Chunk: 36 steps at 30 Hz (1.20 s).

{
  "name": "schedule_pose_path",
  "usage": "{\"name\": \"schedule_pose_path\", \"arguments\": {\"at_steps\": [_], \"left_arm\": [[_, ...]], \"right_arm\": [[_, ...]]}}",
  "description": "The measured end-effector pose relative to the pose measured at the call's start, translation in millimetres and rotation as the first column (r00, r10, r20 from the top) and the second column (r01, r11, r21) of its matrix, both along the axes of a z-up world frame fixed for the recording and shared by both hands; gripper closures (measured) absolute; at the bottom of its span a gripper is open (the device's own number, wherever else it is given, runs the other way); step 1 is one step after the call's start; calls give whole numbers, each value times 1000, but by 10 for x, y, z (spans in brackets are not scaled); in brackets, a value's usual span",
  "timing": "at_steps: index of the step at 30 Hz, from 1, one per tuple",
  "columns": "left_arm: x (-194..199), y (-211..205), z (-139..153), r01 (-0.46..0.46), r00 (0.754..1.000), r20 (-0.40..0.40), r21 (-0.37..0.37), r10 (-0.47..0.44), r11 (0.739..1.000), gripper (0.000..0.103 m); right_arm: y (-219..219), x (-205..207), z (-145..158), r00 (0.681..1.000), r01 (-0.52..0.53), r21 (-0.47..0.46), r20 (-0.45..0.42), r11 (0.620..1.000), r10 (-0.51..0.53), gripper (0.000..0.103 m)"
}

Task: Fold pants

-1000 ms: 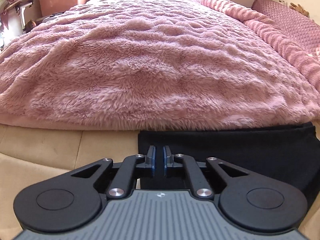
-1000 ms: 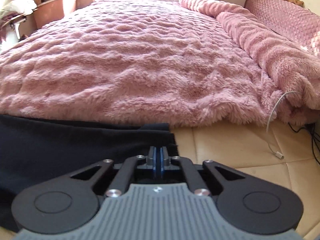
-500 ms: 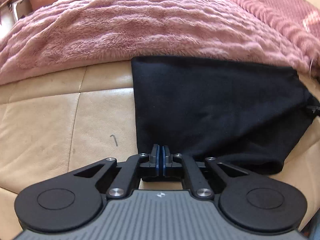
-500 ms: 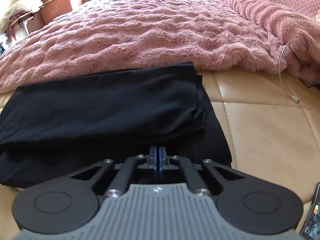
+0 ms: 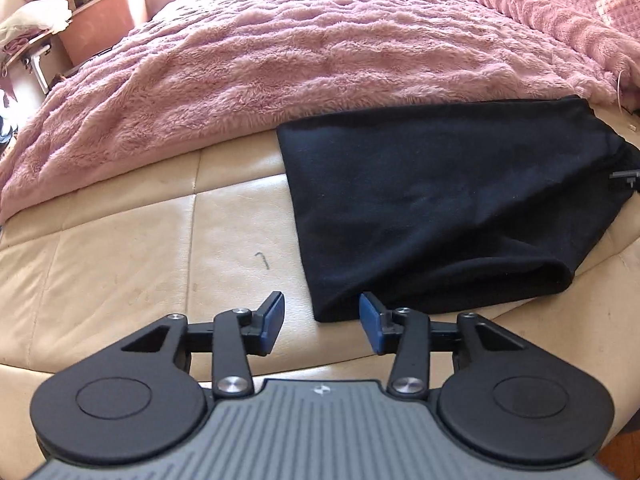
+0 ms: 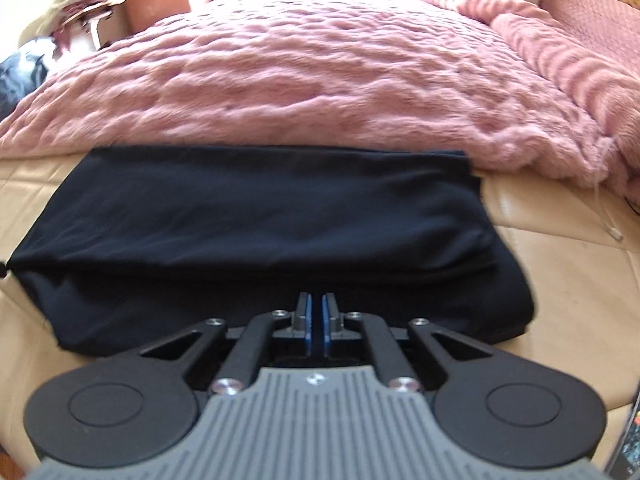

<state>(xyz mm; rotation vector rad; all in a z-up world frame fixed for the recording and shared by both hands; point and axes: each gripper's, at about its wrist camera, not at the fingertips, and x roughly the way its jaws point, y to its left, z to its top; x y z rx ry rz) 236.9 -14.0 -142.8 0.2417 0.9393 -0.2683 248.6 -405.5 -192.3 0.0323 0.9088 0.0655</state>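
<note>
Left gripper (image 5: 322, 322) is opening, nothing pinched; right gripper (image 6: 316, 316) stays closed over folded black pants (image 6: 256, 232) at the bed's beige edge (image 5: 120, 248).

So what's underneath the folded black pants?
The folded black pants lie on a tan leather cushioned surface, their far edge against the fluffy pink blanket. Anything lying beneath or tucked inside the folds is covered and cannot be seen.
</note>
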Motion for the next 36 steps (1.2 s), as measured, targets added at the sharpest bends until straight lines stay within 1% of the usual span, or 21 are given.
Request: {"name": "schedule_pose_path", "arguments": {"at_steps": [2,6,7,9,11,12,13,14,15,17,18,19,20,23,24,26,28,31,33,34,36], "left_arm": [[28,-69,-62,-7,1000,9,15,7,1000,51],[109,-151,-136,-46,998,48,2,46,999,49],[129,-202,-160,-29,998,51,19,28,999,49],[106,-361,-201,28,994,106,119,-41,992,48],[44,-533,-250,100,976,162,255,-145,962,47],[13,-593,-276,127,965,181,312,-190,942,46],[-24,-638,-310,156,951,194,368,-240,917,45],[-49,-652,-334,169,941,203,410,-271,896,45],[-62,-644,-359,169,937,204,446,-284,879,46],[-68,-557,-375,171,939,188,473,-289,864,64],[-81,-504,-380,181,940,174,478,-295,860,65],[-117,-468,-374,196,932,177,486,-316,852,66],[-158,-453,-376,222,922,170,503,-348,835,70],[-244,-420,-417,295,888,144,549,-436,782,73],[-255,-402,-411,309,883,136,552,-450,774,73],[-272,-373,-380,339,877,114,542,-467,769,73],[-306,-347,-359,381,860,92,539,-502,751,74],[-384,-247,-283,440,844,65,483,-533,757,73],[-419,-176,-224,480,830,40,454,-556,750,72],[-443,-161,-215,496,826,25,445,-564,746,69],[-462,-132,-185,524,820,-6,413,-573,745,68]], "right_arm": [[108,-33,-79,1000,4,25,-23,1000,-3,102],[164,-75,-120,999,38,27,-18,999,-37,101],[167,-73,-124,999,41,33,-23,999,-40,101],[166,-70,-123,999,39,35,-30,999,-38,101],[152,-69,-126,999,38,35,-36,999,-36,101],[146,-56,-132,999,39,38,-38,999,-37,101],[143,-56,-136,999,41,41,-38,998,-39,101],[134,-35,-145,999,41,44,-38,998,-39,101],[128,-39,-150,999,41,47,-37,998,-39,101],[117,-41,-160,998,42,53,-38,998,-40,101],[109,-36,-170,998,42,50,-43,998,-40,102],[111,-29,-177,998,45,47,-47,998,-43,103],[115,-22,-182,998,46,43,-51,998,-43,103],[135,-8,-204,997,49,22,-59,999,-48,103],[131,-5,-206,997,54,24,-61,998,-53,103],[120,5,-210,996,59,26,-68,998,-57,103],[106,16,-215,995,65,29,-74,997,-63,103],[98,26,-223,994,74,32,-78,997,-71,103],[108,22,-225,995,68,25,-75,997,-66,103],[108,20,-225,995,69,26,-75,997,-67,103],[100,23,-225,995,72,32,-76,997,-69,103]]}}
